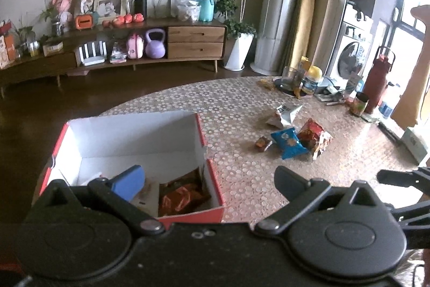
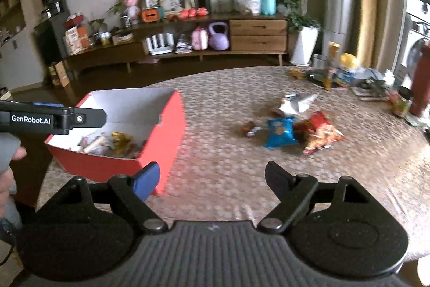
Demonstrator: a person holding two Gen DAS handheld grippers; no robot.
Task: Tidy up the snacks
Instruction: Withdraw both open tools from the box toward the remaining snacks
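Observation:
A red cardboard box [image 1: 212, 179] with a white inside stands on the patterned table; it also shows in the right wrist view [image 2: 166, 125]. Several snack packets lie in it, among them an orange-red one [image 1: 180, 197]. On the table to the right lie a blue packet [image 1: 287, 141], a red packet [image 1: 313, 135], a white packet [image 1: 285, 114] and a small brown one [image 1: 263, 143]. My left gripper [image 1: 207, 176] is open and empty above the box's near edge. My right gripper [image 2: 212, 174] is open and empty, right of the box, short of the loose packets [image 2: 279, 129].
Bottles, a jar and cups [image 1: 309, 80] crowd the table's far right, with a dark red flask [image 1: 377, 80]. A wooden TV cabinet [image 1: 161, 42] stands across the floor. The left gripper's arm [image 2: 53, 120] reaches in at the right wrist view's left edge.

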